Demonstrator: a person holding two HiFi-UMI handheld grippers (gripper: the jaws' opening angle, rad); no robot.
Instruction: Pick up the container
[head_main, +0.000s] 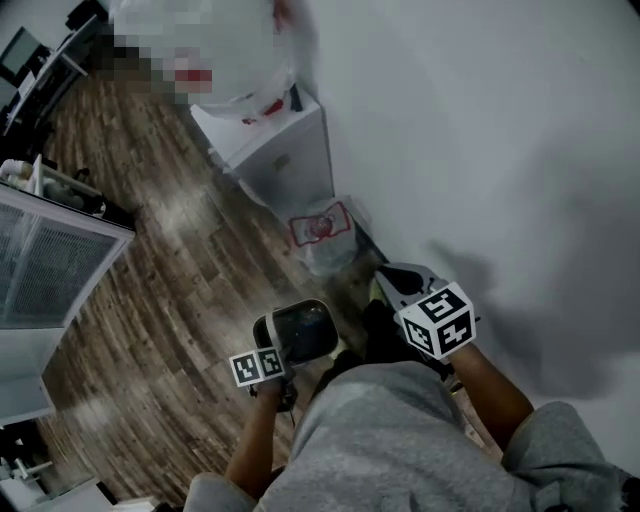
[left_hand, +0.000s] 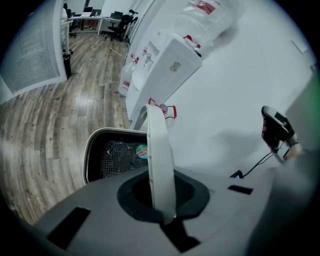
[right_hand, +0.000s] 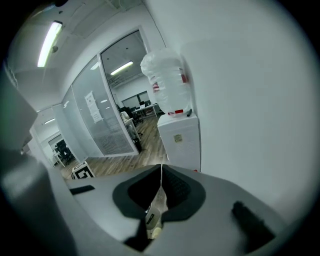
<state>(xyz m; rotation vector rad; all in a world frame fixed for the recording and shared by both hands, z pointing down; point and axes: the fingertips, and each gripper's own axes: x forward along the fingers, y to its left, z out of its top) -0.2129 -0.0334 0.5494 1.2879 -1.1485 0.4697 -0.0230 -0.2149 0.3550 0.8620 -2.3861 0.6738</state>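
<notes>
The container (head_main: 300, 330) is a dark mesh bin (left_hand: 117, 155) with a white rim (left_hand: 159, 150) and a round sticker inside. It hangs in the air in front of the person, well above the wooden floor. My left gripper (left_hand: 162, 202) is shut on the white rim, which stands upright between its jaws. In the head view the left gripper (head_main: 272, 358) sits at the container's near left. My right gripper (right_hand: 157, 200) is shut on a thin pale edge with dark mesh beside it, seemingly the container's other side. The right gripper (head_main: 405, 285) is level with the left, close to the white wall.
A white water dispenser (head_main: 280, 150) with a big bottle (right_hand: 167, 82) stands against the wall ahead. A plastic bag with red print (head_main: 325, 235) lies on the floor at its foot. A white perforated panel (head_main: 50, 265) is at the left; desks and chairs (left_hand: 117, 25) stand far back.
</notes>
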